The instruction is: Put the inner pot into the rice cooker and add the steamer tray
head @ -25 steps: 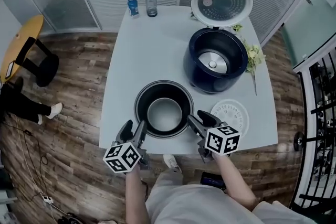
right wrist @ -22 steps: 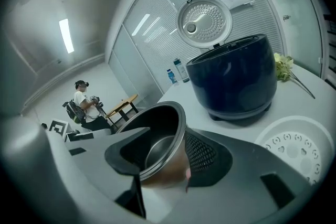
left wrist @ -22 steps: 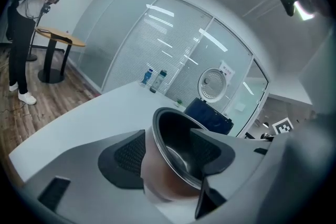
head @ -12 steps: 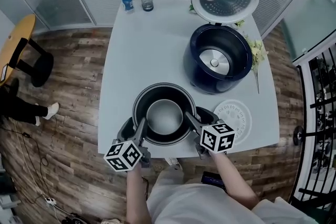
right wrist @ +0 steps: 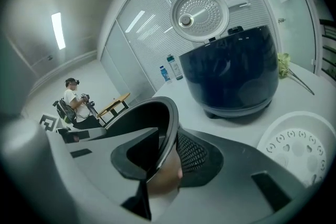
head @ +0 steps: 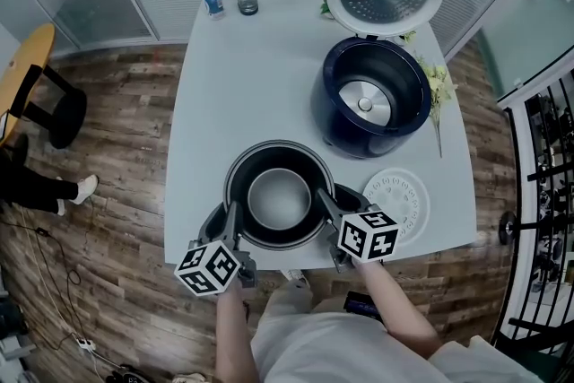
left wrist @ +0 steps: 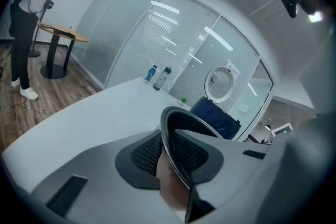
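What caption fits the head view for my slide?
Left gripper and right gripper, jaws just closing, pinch the pot's rim on opposite sides; open rice cooker and steamer tray stand nearby.

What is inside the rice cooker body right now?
Only its round metal heating plate shows inside the rice cooker; no inner pot. The near wall's inner face is hidden.

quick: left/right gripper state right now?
Left gripper: jaws just closed down, clamped on the inner pot rim.
Right gripper: jaws just closed down, clamped on the same rim, opposite side.
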### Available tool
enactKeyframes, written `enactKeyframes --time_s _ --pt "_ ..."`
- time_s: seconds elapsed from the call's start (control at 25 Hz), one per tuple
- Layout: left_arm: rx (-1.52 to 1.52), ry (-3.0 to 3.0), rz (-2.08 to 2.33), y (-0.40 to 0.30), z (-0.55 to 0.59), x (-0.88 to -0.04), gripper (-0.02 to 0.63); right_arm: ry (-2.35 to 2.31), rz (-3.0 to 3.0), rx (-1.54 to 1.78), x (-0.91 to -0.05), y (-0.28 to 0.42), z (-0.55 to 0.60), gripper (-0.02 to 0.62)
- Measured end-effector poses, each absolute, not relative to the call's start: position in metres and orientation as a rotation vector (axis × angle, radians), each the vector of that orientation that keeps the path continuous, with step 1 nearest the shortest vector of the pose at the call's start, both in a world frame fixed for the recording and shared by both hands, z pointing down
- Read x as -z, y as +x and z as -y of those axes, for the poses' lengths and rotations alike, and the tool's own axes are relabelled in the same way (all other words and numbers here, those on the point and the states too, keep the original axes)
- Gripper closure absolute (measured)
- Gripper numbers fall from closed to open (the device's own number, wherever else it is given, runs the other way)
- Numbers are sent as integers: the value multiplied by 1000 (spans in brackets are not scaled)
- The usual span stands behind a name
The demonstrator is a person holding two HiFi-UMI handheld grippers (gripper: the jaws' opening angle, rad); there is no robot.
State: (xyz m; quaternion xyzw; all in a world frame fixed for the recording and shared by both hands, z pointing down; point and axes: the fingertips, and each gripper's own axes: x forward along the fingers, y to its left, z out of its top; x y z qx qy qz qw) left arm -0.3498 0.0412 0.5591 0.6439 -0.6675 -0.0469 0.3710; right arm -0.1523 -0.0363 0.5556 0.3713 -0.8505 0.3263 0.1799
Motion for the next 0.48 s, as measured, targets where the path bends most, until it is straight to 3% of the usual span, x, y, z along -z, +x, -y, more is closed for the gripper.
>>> enactKeyframes --time_s 0.48 --pt "197 1702 1725 -351 -42 -531 531 1088 2483 -884 -525 -153 39 494"
